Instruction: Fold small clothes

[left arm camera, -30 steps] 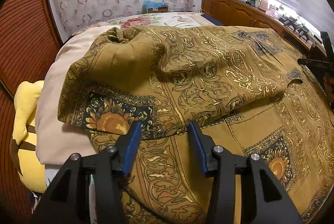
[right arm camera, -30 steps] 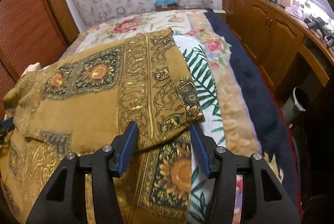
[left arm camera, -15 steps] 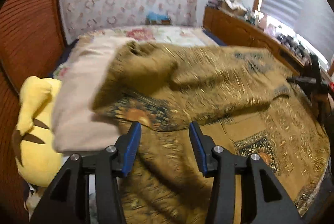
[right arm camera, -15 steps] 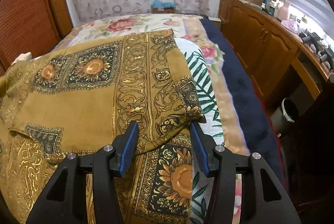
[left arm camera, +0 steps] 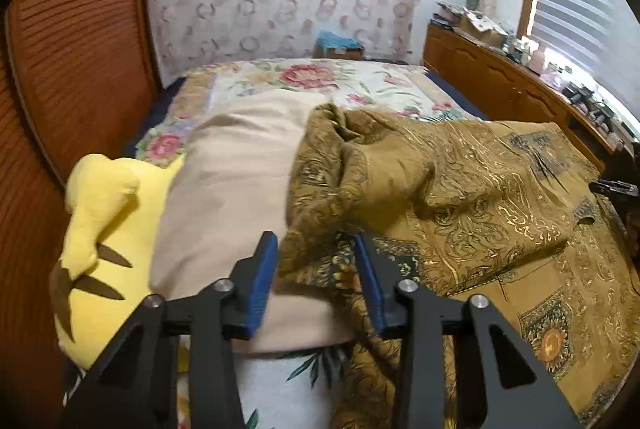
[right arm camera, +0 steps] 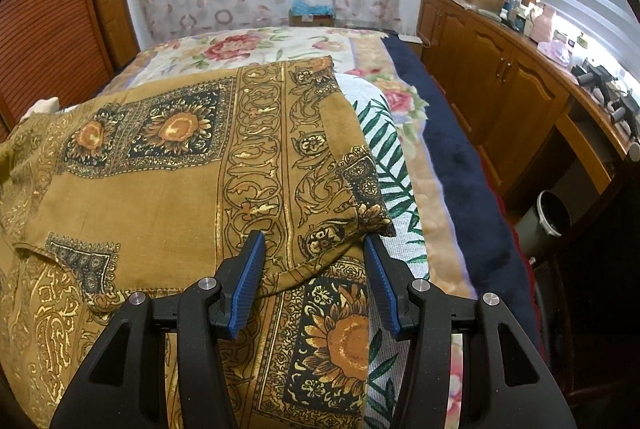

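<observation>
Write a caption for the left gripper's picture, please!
Left gripper, jaws closing, reaches for the bunched edge of a mustard patterned garment beside a beige cushion and yellow plush toy.

We look along the left gripper (left arm camera: 316,269), whose blue-padded jaws are closing around a bunched corner of the mustard patterned garment (left arm camera: 460,189), the pads apart from the cloth on both sides. The garment lies folded over itself across the bed (left arm camera: 304,81), its crumpled edge overlapping a beige pillow (left arm camera: 232,189), and a yellow plush toy (left arm camera: 108,229) sits against that pillow's left side. Along the right wall runs a cluttered wooden cabinet (left arm camera: 500,85) under a bright window blind (left arm camera: 576,9).
</observation>
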`<state>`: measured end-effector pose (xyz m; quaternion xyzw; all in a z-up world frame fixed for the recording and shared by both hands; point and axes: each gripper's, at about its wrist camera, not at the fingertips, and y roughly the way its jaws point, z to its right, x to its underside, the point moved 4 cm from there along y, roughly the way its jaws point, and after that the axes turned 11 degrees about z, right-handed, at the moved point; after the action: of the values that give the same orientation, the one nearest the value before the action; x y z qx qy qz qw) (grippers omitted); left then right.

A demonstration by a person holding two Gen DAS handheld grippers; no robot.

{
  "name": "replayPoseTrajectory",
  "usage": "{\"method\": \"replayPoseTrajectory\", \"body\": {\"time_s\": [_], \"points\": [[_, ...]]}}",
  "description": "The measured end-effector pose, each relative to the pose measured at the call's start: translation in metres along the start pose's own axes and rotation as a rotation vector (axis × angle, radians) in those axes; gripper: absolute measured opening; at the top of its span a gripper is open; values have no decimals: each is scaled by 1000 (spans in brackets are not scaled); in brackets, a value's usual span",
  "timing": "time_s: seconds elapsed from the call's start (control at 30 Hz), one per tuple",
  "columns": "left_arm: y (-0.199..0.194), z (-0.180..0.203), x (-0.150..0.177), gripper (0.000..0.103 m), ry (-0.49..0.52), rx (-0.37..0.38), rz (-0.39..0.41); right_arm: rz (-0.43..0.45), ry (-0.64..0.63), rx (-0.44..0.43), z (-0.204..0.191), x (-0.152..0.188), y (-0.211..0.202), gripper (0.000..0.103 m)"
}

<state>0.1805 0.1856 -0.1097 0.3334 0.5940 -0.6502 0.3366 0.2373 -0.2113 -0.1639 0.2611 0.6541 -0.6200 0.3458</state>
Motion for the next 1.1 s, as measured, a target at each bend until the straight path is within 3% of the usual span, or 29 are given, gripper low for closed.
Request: {"method": "replayPoseTrajectory", "body": {"time_s": [0.17,0.2,0.23,0.3,0.4,0.43,0.47,0.5,0.53,0.6,0.9,1.1], "points": [[7,6,1,18,44,-14,-6,0,0,0,0,0,0,51],[6,8,1,7,53,-20,-4,0,0,0,0,0,0,51],[5,10,-1,3,66,-29,4,0,0,0,0,0,0,51],[-1,14,-5,0,65,-4,28,0,0,0,0,0,0,51],[-17,21,-11,0,57,29,50,1,0,0,-1,0,-1,50],[-23,25,-13,0,62,44,59,1,0,-3,0,0,0,46],[-26,28,-15,0,63,52,62,4,5,-17,-2,-1,-1,27],[-29,31,-16,0,59,61,64,7,8,-28,-4,-2,-2,18],[-34,34,-18,0,53,79,71,7,-2,-22,-5,-3,-2,17],[-42,36,-23,0,30,100,87,13,-13,-27,-8,-7,-3,6],[-91,29,-38,0,-52,157,171,172,27,-173,-13,-37,-67,2],[-103,16,-25,0,-68,145,183,200,-24,-201,-19,-36,-120,2]]}}
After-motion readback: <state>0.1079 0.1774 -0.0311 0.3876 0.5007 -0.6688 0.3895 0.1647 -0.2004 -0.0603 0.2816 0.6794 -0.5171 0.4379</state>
